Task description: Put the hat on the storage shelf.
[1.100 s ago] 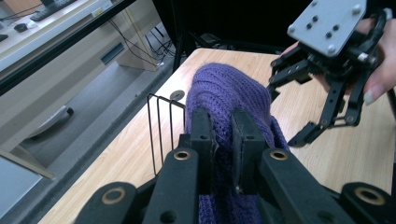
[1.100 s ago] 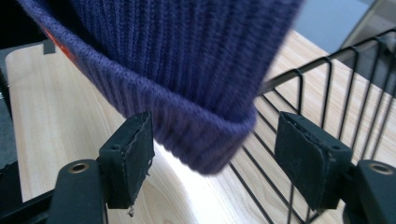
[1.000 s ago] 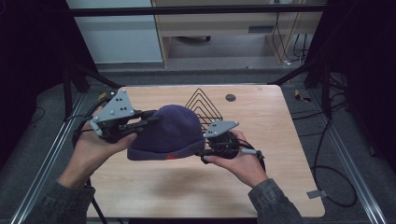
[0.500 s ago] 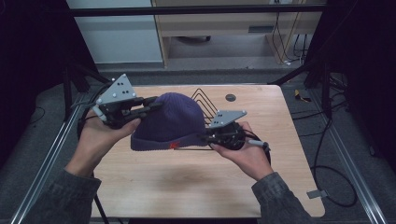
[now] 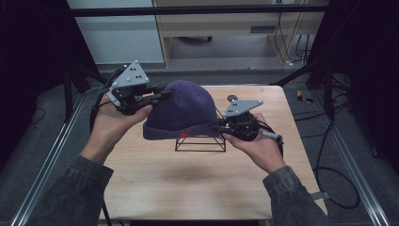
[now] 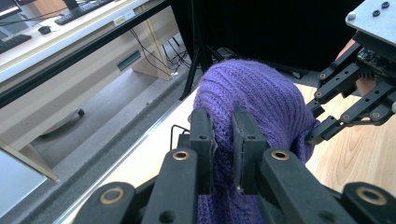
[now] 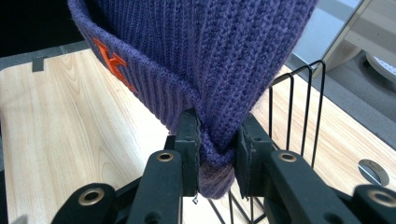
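Beanie (image 5: pixel 181 110), pinched at opposite sides by left gripper (image 5: pixel 157 96) and right gripper (image 5: pixel 217 128), could snag the wire rack (image 5: pixel 200 143) beneath.

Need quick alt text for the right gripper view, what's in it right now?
The right gripper has its black jaws shut on the ribbed cuff of a purple beanie with an orange logo. A black wire rack stands behind it on the wooden table.

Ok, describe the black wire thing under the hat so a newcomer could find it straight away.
On the wooden table, look directly below the purple knit beanie that both grippers hold up. The wire stand sits there, a black open frame of thin rods; unlike the small round dark disc behind it, you can see straight through it.
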`<action>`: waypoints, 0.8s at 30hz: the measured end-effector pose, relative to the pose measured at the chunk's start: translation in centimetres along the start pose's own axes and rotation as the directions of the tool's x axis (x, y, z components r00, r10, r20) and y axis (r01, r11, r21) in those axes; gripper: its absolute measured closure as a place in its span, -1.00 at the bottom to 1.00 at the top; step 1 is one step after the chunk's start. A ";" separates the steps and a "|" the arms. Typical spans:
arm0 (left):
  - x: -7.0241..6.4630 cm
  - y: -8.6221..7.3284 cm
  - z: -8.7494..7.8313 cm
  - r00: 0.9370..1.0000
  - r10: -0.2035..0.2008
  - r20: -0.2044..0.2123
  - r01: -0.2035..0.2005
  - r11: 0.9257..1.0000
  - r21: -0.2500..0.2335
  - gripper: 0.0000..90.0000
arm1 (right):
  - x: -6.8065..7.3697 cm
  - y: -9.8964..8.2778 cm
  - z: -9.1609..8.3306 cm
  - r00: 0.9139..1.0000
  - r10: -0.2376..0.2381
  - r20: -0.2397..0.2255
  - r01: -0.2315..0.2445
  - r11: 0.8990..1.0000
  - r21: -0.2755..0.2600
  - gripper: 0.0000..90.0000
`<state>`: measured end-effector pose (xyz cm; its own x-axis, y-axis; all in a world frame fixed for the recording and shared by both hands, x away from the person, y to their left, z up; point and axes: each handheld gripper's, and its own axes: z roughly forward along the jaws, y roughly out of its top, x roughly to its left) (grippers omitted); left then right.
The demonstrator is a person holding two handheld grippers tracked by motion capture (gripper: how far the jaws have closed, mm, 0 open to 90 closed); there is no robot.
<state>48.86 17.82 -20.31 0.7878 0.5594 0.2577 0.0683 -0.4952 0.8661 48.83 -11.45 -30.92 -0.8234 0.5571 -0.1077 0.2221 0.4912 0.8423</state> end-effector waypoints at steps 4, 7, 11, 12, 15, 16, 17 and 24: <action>0.0 0.2 0.2 1.000 -0.016 0.000 0.016 1.000 -0.022 0.78 | -0.1 0.0 -0.3 1.000 0.006 0.003 -0.006 1.000 -0.008 0.63; 0.1 0.5 0.2 1.000 -0.003 -0.004 0.003 1.000 -0.019 0.78 | -0.3 0.2 -0.3 1.000 0.005 0.006 -0.005 1.000 -0.011 0.64; 0.0 0.9 0.3 1.000 -0.006 -0.005 0.006 1.000 -0.025 0.77 | -0.5 0.4 -0.4 1.000 0.004 0.012 -0.004 1.000 -0.011 0.64; 0.1 1.0 0.4 1.000 -0.003 -0.007 0.003 1.000 -0.018 0.77 | -0.5 0.4 -0.5 1.000 0.005 0.015 -0.005 1.000 -0.012 0.64; 0.4 1.3 0.7 1.000 -0.006 -0.015 0.006 1.000 -0.011 0.77 | -0.7 0.5 -0.7 0.999 0.008 0.036 -0.007 1.000 -0.017 0.64; 0.5 1.4 0.7 1.000 -0.004 -0.016 0.004 1.000 -0.010 0.77 | -0.8 0.6 -0.7 0.999 0.011 0.044 -0.010 1.000 -0.021 0.64; 0.5 1.5 0.8 1.000 -0.004 -0.018 0.004 1.000 -0.011 0.77 | -0.8 0.6 -0.8 0.999 0.013 0.049 -0.012 1.000 -0.023 0.64; 1.4 2.3 1.4 0.999 -0.024 -0.043 0.023 1.000 -0.017 0.77 | -1.3 1.5 -0.6 0.996 0.020 0.091 -0.017 0.999 -0.039 0.65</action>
<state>50.97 16.50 -18.57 0.7591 0.5990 0.2549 0.0763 -0.4707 0.8790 49.93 -11.89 -29.22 -0.7676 0.6258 -0.1386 0.2149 0.4551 0.8641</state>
